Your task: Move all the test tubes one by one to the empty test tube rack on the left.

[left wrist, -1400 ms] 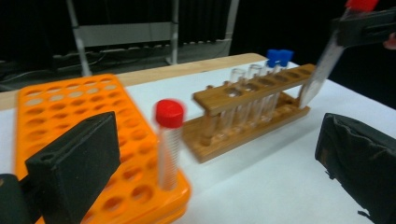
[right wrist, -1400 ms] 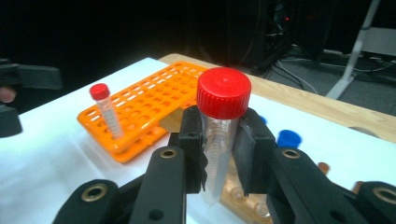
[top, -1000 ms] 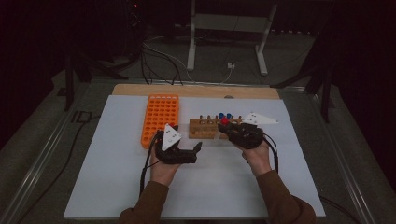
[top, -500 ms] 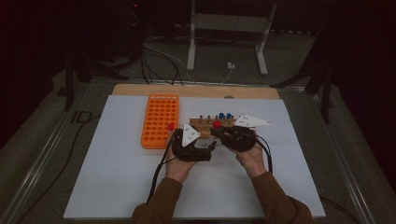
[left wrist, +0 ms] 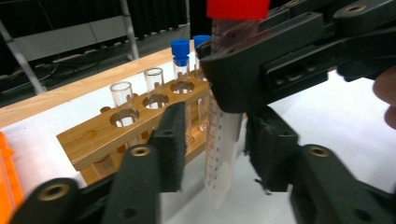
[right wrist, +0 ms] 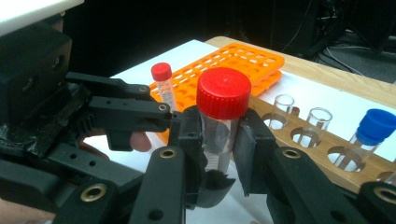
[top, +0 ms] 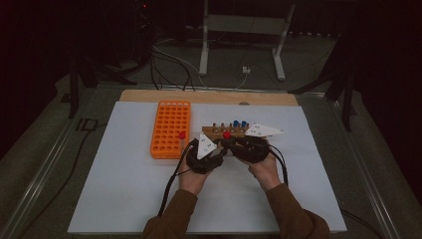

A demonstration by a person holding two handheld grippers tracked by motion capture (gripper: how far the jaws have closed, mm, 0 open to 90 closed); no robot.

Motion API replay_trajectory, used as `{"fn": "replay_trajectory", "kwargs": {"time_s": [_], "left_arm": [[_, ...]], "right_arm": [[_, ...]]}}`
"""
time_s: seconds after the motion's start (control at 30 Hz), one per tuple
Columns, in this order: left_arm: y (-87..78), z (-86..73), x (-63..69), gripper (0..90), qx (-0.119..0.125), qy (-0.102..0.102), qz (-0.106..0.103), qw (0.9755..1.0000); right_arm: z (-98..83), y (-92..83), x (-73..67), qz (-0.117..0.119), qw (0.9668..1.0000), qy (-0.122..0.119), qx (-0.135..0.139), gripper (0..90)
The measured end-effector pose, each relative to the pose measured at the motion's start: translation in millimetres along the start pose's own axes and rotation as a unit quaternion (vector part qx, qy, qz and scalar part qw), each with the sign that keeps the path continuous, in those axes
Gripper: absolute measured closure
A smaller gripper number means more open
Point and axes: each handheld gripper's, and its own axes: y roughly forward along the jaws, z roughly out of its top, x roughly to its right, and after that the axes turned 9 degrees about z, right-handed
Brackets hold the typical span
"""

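Between the black jaws of the right gripper, a red-capped tube stands clamped just under its cap, upright, its long axis running straight down to a tapered tip that hangs free above the white mat. The pads press on both sides of the clear barrel, so this gripper is pinching the tube firmly.

Below that grip, the left gripper comes in level from the side, one jaw on either side of the lower, graduated stretch of the same tube. Its jaws have just been closing with the tube between them; in the left gripper view a sliver of gap seems to remain on each side of the barrel, so they look spread around it and not yet pressing, though I cannot be sure of the near pad. The tube lies dead centre between these jaws, crosswise to them, so the left gripper is the one placed to take the lower barrel while the right one has the top.

Just beyond the tube sits the wooden rack, holding open glass tubes and blue-capped tubes. Beyond the tube and to its left in the high view lies the orange rack, with a smaller red-capped vial standing at the rack edge nearest the tube. Both hands meet in front of the wooden rack.
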Motion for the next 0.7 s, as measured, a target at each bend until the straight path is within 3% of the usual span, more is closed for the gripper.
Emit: {"fn": "replay_trajectory", "kwargs": {"time_s": [0.17,0.27,0.43,0.7], "left_arm": [[-1.2,-0.2,-0.3,73.2,0.004,0.004,-0.008,0.9999],[-2.1,-0.8,0.1,74.4,0.004,0.01,-0.006,0.9999],[-1.8,-3.5,-4.9,74.7,-0.002,0.001,0.004,1.0],[-8.3,-7.3,-14.5,75.1,0.001,-0.015,0.011,0.9998]], "right_arm": [[-0.9,1.8,-0.7,0.003,1.0,-0.002,-0.003,74.7],[-1.1,1.4,-0.7,0.007,1.0,-0.005,-0.004,72.8],[-0.9,-4.9,0.3,0.028,0.9994,-0.012,0.017,48.2],[-3.5,-10.8,6.0,-0.019,0.9997,0.0,0.011,14.8]]}}
